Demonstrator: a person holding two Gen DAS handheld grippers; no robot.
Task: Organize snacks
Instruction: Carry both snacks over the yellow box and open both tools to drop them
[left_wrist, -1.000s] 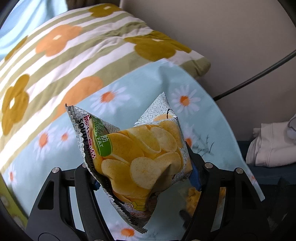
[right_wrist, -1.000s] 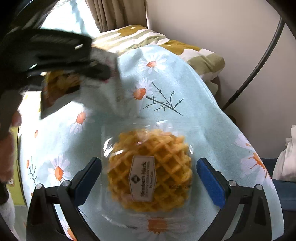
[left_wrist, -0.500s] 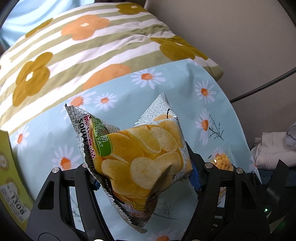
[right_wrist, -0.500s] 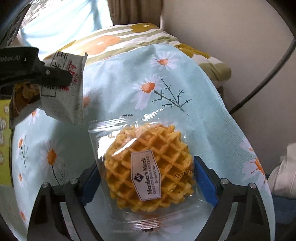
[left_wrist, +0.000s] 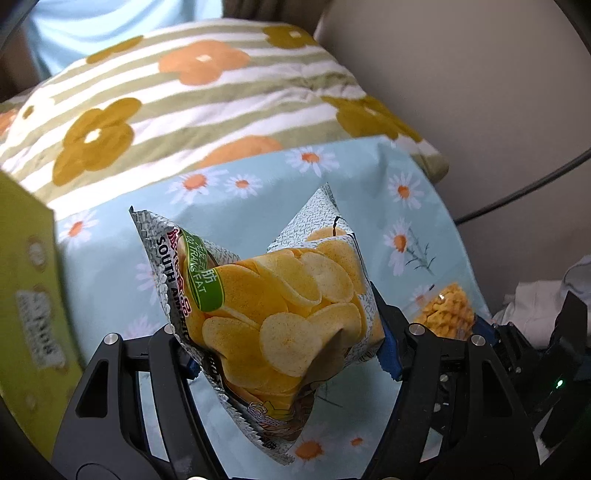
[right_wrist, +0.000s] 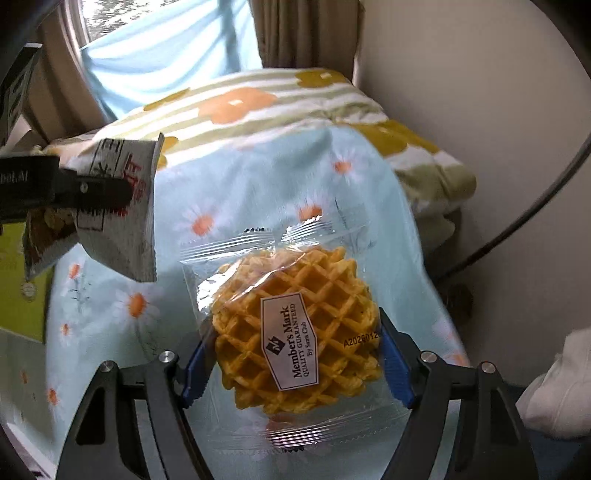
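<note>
While the daisy cloth (right_wrist: 258, 192) lies flat as before, a green box (left_wrist: 26, 295) has come into the left view. The left gripper (left_wrist: 288, 354) still squeezes the chip bag (left_wrist: 273, 314). The right gripper (right_wrist: 295, 365) has just been closing and now pinches the waffle pack (right_wrist: 295, 332), lifted above the cloth.
</note>
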